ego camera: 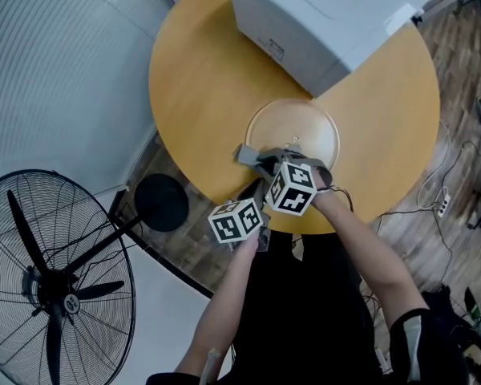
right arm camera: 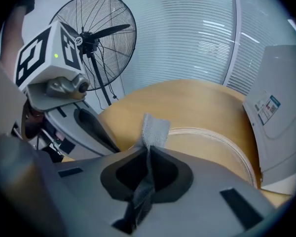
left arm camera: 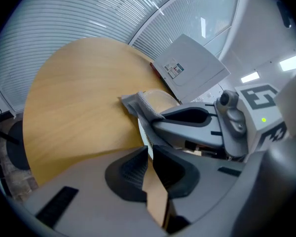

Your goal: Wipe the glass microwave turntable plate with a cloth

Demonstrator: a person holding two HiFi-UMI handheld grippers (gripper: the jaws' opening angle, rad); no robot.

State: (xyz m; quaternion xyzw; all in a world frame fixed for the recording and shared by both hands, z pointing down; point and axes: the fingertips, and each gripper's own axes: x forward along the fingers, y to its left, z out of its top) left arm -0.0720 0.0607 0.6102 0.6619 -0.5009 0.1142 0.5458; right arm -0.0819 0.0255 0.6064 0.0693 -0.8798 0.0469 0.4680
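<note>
Both claws clamp: left claw [left arm camera: 149,149] on the clear round glass plate's [ego camera: 293,131] rim just before the white boxy microwave [ego camera: 321,14], right claw [right arm camera: 148,152] on the grey cloth [right arm camera: 155,127]; wipe hard and you could wrench the plate loose.

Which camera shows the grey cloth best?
Right gripper view: the cloth runs pinched between the right gripper's shut jaws. The head view shows only a small grey scrap, the left gripper view one folded end.
</note>
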